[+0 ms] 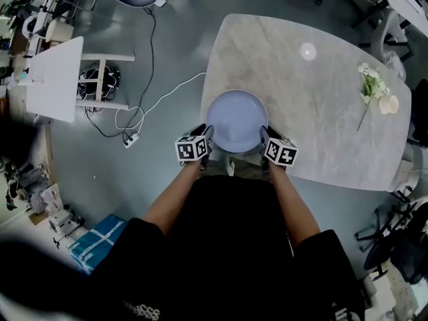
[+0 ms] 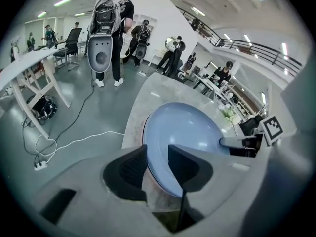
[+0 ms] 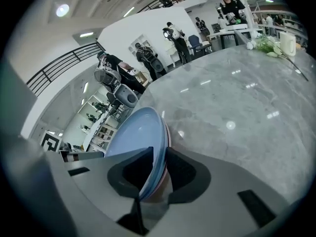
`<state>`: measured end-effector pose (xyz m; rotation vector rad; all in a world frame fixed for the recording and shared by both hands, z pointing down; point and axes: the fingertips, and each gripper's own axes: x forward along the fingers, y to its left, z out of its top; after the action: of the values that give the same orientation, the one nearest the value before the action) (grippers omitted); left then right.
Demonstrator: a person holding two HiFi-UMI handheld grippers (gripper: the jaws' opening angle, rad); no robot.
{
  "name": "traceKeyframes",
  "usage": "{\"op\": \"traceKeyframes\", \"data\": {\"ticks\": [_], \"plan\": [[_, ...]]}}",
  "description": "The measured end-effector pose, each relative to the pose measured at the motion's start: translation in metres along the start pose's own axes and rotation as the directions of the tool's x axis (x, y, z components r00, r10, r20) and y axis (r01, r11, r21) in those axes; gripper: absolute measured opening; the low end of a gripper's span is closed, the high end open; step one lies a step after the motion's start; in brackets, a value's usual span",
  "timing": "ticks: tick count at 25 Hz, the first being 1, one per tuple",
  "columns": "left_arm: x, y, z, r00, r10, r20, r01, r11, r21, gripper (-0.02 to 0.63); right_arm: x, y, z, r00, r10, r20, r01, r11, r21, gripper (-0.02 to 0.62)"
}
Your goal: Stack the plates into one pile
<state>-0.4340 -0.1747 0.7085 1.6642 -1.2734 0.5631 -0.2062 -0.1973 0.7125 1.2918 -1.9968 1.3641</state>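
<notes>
Blue plate [image 1: 235, 120] sits at the table's [image 1: 321, 112] near edge, lower centre of the head view. It rests on a pinkish plate [image 3: 168, 134] whose rim peeks out underneath, so there's a pile. Left gripper [image 1: 204, 135] straddles the left rim, jaws apart, not pinching. Right gripper [image 1: 265, 138] does likewise on the right rim, loose. No other plates show on the table, so stacking looks about finished; only backing off remains. Writing? Only square markers on the cubes [image 1: 192, 147]; the shirt print is too small to read.
</notes>
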Motion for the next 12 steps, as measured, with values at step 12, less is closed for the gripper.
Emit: {"op": "traceKeyframes", "data": {"ticks": [12], "plan": [[-0.009, 0.009, -0.006, 1.000, -0.006, -0.007, 0.006, 1.000, -0.022, 0.143, 0.006, 0.002, 0.007, 0.998, -0.055, -0.014, 0.054, 0.993, -0.108, 0.074]]}}
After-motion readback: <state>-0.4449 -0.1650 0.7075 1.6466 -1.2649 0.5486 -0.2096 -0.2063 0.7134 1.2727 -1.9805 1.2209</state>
